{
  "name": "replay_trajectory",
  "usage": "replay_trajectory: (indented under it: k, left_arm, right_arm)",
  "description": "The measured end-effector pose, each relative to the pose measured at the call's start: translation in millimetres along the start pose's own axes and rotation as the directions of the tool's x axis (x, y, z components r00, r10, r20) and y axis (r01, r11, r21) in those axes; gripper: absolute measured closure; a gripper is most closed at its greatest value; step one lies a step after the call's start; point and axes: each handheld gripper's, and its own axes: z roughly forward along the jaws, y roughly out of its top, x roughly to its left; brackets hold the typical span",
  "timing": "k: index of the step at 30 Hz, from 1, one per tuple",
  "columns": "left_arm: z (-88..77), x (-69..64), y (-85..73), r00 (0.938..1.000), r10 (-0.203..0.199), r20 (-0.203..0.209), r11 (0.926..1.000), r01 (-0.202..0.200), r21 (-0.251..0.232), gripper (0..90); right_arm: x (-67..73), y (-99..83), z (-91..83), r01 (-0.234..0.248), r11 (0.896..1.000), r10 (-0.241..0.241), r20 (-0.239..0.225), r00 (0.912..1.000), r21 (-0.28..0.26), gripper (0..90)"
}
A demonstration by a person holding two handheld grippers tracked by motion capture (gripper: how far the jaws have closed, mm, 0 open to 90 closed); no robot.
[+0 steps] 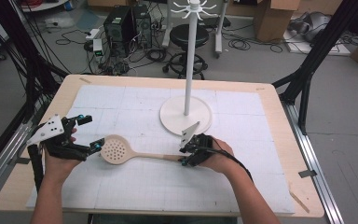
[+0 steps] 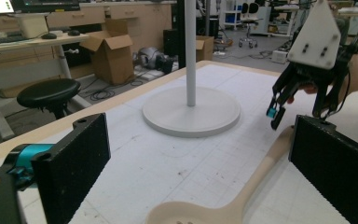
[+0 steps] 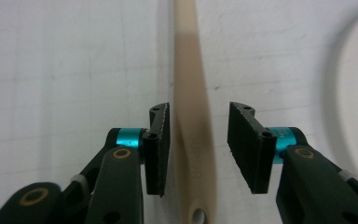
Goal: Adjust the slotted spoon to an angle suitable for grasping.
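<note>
A beige slotted spoon [image 1: 116,149] lies flat on the white grid mat [image 1: 135,191], head to the left and handle running right. My left gripper [image 1: 92,132] stands open just left of the head, one jaw beside it; in the left gripper view the spoon [image 2: 261,172] lies between the wide-apart pads of the left gripper [image 2: 200,172]. My right gripper [image 1: 182,155] is at the handle's end. In the right gripper view the handle [image 3: 193,140] runs between the pads of the right gripper [image 3: 198,144], close to one and with a gap to the other, so they are open.
A white hanging stand with a round base [image 1: 185,115] and tall pole stands on the mat behind the spoon, close to my right gripper [image 2: 298,114]. The wooden table edge [image 1: 284,140] frames the mat. Stool, boxes and cables lie on the floor beyond.
</note>
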Motion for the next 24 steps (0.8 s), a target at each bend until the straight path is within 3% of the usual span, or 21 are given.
replay_trajectory:
  k: [4,10,14,18,24]
  left_arm:
    - [0.4,-0.1,-0.5,1.0000,-0.002,0.000,1.0000,0.002,-0.001,5.9]
    - [0.4,-0.7,-0.3,1.0000,-0.001,0.004,1.0000,0.001,-0.001,5.9]
    - [1.6,-0.9,-0.6,1.0000,-0.002,0.009,1.0000,0.002,0.003,5.9]
    - [1.9,-0.3,-1.6,0.9999,-0.006,0.012,1.0000,0.006,0.006,5.9]
    - [2.5,-0.9,-1.9,0.9998,-0.013,0.017,0.9999,0.013,0.003,5.9]
  right_arm:
    - [-1.1,-3.4,-28.1,-0.030,0.993,0.034,0.036,0.9988,-0.111,53.2]
    - [1.0,-18.0,-65.5,-0.067,0.968,0.089,0.079,0.9929,-0.243,47.1]
    - [2.8,-32.8,-86.8,-0.103,0.945,0.146,0.119,0.9821,-0.311,44.2]
    - [4.7,-48.5,-103.4,-0.124,0.911,0.196,0.148,0.9693,-0.394,40.4]
    - [10.6,-72.5,-121.1,-0.149,0.845,0.276,0.181,0.9440,-0.514,36.0]
